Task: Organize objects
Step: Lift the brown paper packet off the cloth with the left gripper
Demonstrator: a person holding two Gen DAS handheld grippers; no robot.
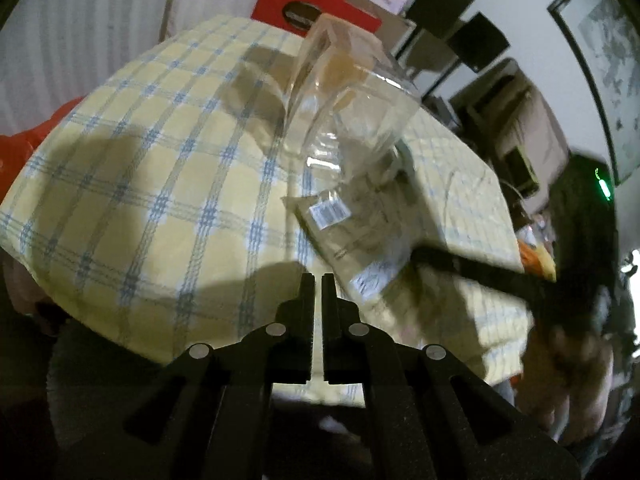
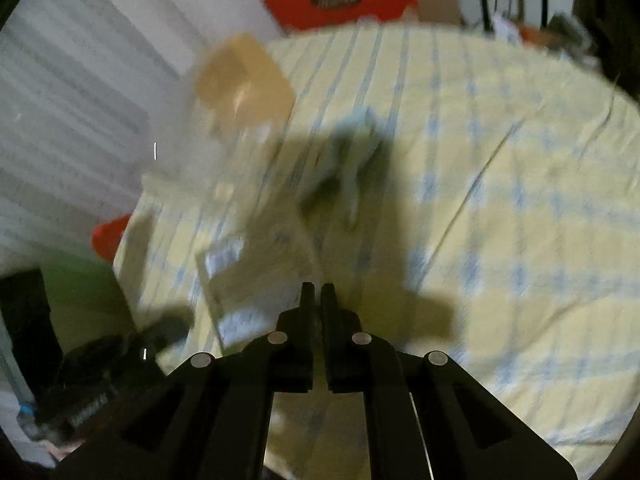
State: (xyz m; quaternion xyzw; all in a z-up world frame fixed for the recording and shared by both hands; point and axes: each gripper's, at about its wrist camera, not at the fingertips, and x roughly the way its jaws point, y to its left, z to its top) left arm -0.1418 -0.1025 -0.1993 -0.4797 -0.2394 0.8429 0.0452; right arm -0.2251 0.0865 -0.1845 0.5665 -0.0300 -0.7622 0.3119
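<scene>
Item: clear plastic package [image 1: 352, 120], right side of the checked tablecloth [image 1: 140, 200]. Right gripper [image 2: 319, 292] clenched on its lower edge, it seems; left gripper [image 1: 318, 282] clenched, empty. Step: carrying. Next, likely: choose a spot, set down.

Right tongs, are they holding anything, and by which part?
The right tongs appear to pinch the near edge of the clear plastic bag; motion blur leaves it uncertain. Left tongs hold nothing.
</scene>
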